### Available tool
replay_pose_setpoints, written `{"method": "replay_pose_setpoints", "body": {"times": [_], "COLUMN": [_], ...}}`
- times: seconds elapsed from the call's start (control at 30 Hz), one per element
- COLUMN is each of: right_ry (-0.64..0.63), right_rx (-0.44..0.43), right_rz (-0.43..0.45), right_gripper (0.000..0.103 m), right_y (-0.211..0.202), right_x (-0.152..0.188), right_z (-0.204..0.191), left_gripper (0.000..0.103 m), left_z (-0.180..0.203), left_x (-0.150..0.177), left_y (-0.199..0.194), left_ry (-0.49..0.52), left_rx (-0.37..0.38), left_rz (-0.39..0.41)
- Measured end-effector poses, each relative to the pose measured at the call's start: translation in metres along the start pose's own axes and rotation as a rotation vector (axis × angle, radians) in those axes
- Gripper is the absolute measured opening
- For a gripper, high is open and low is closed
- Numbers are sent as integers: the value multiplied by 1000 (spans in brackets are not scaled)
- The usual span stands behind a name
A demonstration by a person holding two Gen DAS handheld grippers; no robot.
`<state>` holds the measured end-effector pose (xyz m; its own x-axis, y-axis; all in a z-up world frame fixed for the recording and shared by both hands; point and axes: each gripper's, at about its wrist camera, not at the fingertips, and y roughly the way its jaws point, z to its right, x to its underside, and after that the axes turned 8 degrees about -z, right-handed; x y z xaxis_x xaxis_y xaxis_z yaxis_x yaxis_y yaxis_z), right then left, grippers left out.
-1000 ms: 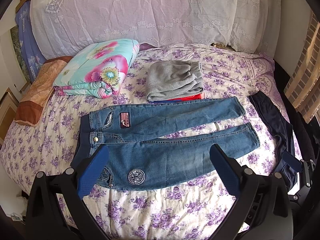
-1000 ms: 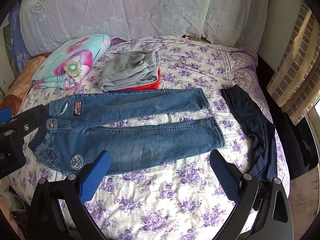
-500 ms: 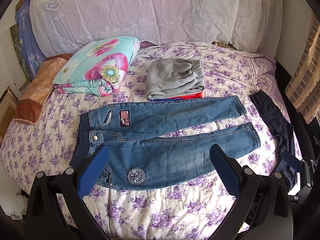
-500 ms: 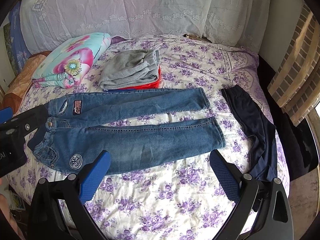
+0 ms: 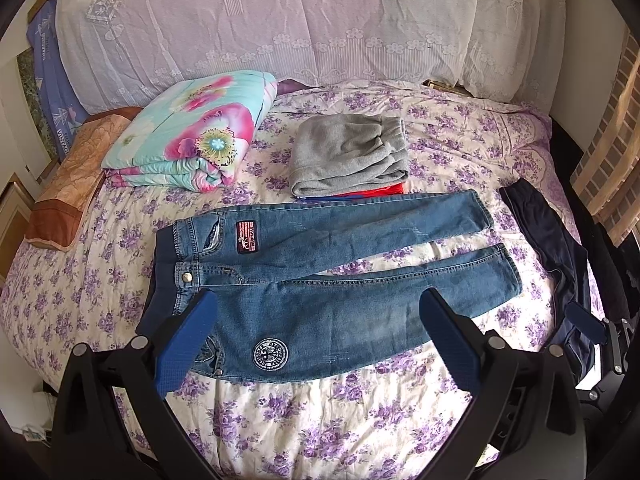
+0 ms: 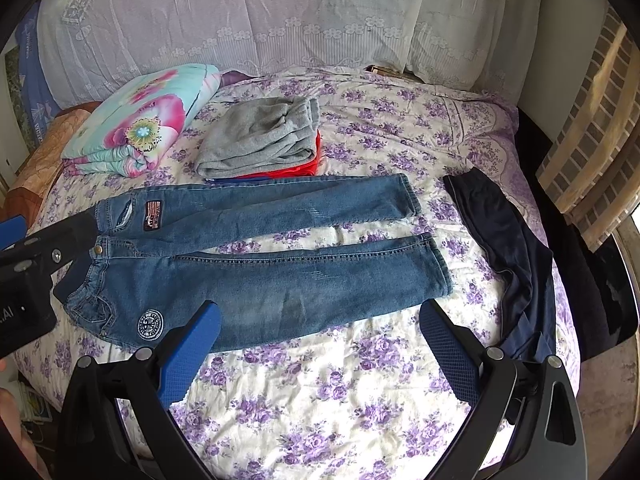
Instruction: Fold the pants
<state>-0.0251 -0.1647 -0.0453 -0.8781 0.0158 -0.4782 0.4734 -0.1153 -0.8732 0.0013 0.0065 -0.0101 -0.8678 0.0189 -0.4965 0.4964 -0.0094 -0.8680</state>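
Blue jeans (image 5: 320, 280) lie flat on the floral bed, waistband to the left, legs spread to the right; they also show in the right wrist view (image 6: 256, 264). My left gripper (image 5: 318, 340) is open and empty, hovering over the near edge of the jeans by the round patch. My right gripper (image 6: 320, 352) is open and empty, above the sheet just in front of the lower leg. The left gripper's body (image 6: 24, 276) shows at the left edge of the right wrist view, over the waistband.
A folded grey garment on a red one (image 5: 348, 156) lies behind the jeans. A folded floral quilt (image 5: 192, 128) sits at back left. Dark navy pants (image 5: 560, 264) lie at the bed's right edge. A lace-covered headboard (image 5: 300, 20) is behind.
Both grippers have shifted only slightly; the view has crept a little toward the jeans. Nothing was grasped or moved.
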Motion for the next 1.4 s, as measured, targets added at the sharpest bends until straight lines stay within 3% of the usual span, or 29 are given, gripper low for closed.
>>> {"method": "replay_pose_setpoints", "body": {"times": [0.8,1.03,1.23,1.3,1.4], "right_ry": [-10,-14,25,37,49], "right_rx": [5,-38,16,39,68], "right_rz": [-16,-57,-172,-222,-297], "right_gripper": [99,99,99,99,99], "right_y": [9,21,78,99,127], "right_x": [0,-2,13,23,36], "right_z": [-9,-7,14,21,27], "left_gripper": [98,98,98,98,98], "left_z": [-2,-23,-116,-151,-186], "left_x": [4,8,64,86,99], "left_y": [18,36,106,121,139], "left_ry": [-10,-35,-300,-419,-548], "left_rx": [-3,-22,62,97,117], "left_rz": [-14,-70,-360,-403,-404]}}
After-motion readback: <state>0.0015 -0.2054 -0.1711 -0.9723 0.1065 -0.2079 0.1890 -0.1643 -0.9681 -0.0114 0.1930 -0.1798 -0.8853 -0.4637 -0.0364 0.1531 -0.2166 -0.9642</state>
